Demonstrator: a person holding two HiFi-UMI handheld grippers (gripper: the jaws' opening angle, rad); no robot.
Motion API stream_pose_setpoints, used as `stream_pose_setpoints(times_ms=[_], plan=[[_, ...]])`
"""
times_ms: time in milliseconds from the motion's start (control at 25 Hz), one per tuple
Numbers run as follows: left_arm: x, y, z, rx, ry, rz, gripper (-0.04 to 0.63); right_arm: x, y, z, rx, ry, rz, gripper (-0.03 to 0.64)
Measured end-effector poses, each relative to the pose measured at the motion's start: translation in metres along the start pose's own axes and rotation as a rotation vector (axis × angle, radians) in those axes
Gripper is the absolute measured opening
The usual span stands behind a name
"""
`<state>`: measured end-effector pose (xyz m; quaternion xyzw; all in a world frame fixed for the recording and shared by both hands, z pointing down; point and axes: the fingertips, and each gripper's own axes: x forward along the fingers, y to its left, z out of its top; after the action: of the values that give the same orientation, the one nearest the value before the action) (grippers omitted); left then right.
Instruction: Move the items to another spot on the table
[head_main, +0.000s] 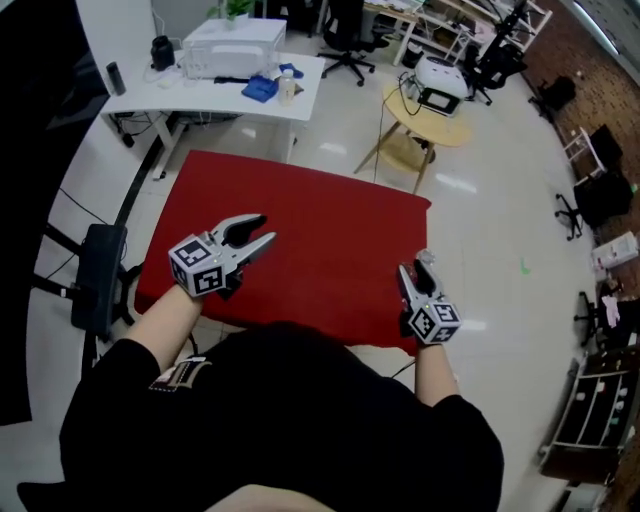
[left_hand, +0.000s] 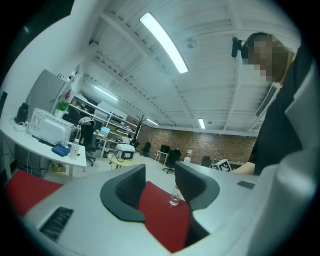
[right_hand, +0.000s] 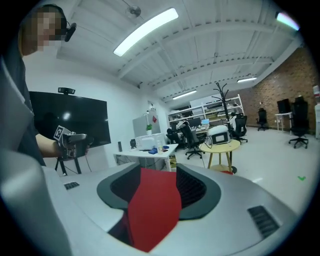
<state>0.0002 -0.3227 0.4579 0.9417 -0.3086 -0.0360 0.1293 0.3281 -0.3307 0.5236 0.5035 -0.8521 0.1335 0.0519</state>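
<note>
Found one small clear bottle (left_hand: 174, 196) standing upright on the red bench (head_main: 330, 210), sighted past the left claw (left_hand: 160, 172) at about 5 o'clock in the left gripper view, well beyond the jaws and untouched. Placed it toward the bench's 4 o'clock edge, near the right claw (right_hand: 159, 172); could not separate it from that claw in the head view. Judged light, rigid, smooth-walled and likely slippery; possibly glass, so breakable; narrow, hence easily tipped. Recommend taking hold across the body, below the neck, jaws level. Could not tell contents: too small to show liquid or a cap. Recorded left claw spread wide and empty; right claw partly spread, with only red bench surface between its jaws.
</note>
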Motion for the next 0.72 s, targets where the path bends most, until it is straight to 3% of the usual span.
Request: stream_pose_setpoints(times_ms=[400, 720], plan=[[0.043, 0.022, -0.039, -0.049, 0.127, -0.08, 0.17, -0.016, -0.092, -0.078, 0.017, 0.081, -0.343, 0.231], [0.14, -0.031, -0.092, 0.008, 0.261, -0.16, 0.17, 0.007, -0.155, -0.137, -0.02, 0.224, -0.353, 0.302]])
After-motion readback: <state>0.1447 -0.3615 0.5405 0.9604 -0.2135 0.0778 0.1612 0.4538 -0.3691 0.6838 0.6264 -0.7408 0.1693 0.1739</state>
